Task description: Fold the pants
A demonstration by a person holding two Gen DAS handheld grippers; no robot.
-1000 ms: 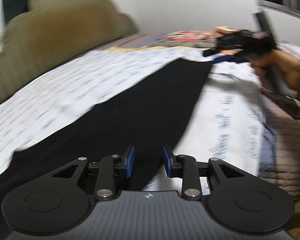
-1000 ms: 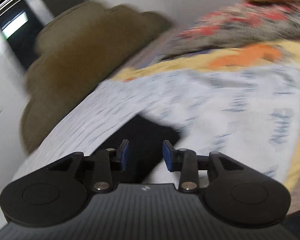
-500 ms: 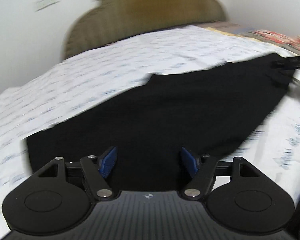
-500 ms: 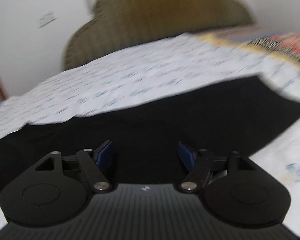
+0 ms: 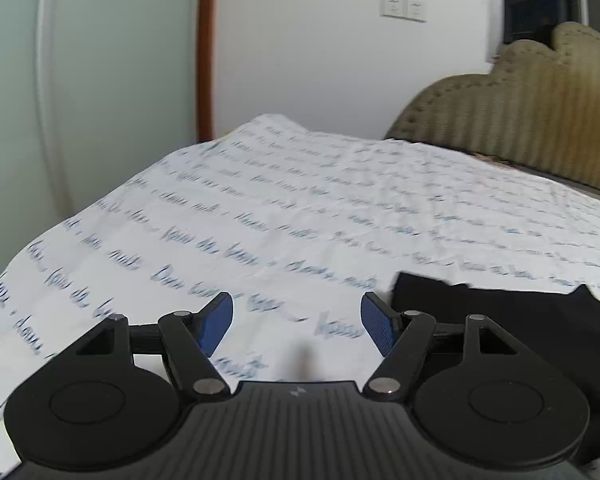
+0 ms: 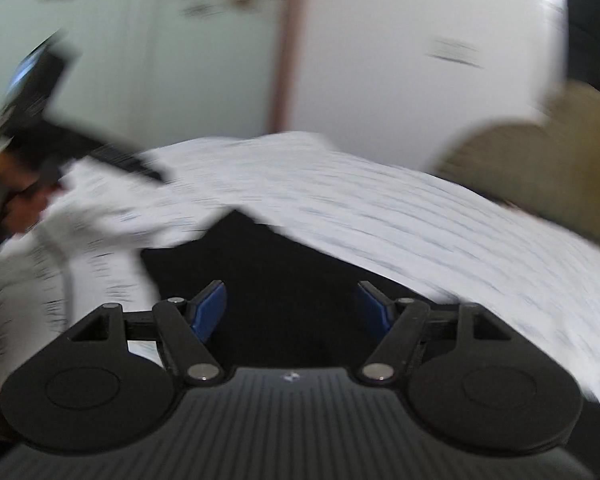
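Black pants (image 5: 532, 328) lie flat on a bed under a white sheet printed with blue script (image 5: 300, 208). In the left wrist view only their end shows at the lower right, and my left gripper (image 5: 296, 322) hovers open over bare sheet just left of that end, nothing between its blue pads. In the blurred right wrist view the pants (image 6: 284, 276) spread below my right gripper (image 6: 291, 309), which is open and holds nothing. The left gripper (image 6: 100, 152) and the hand holding it appear there at the far left.
An olive padded headboard (image 5: 520, 120) rises at the right of the bed. A white wall with switches (image 5: 403, 8), a brown door frame (image 5: 205, 52) and a pale door stand beyond the bed's far edge.
Both grippers opened wide and let go of the pants. Both swung left across the bed, so the left one now looks at bare sheet beside the pants' end.
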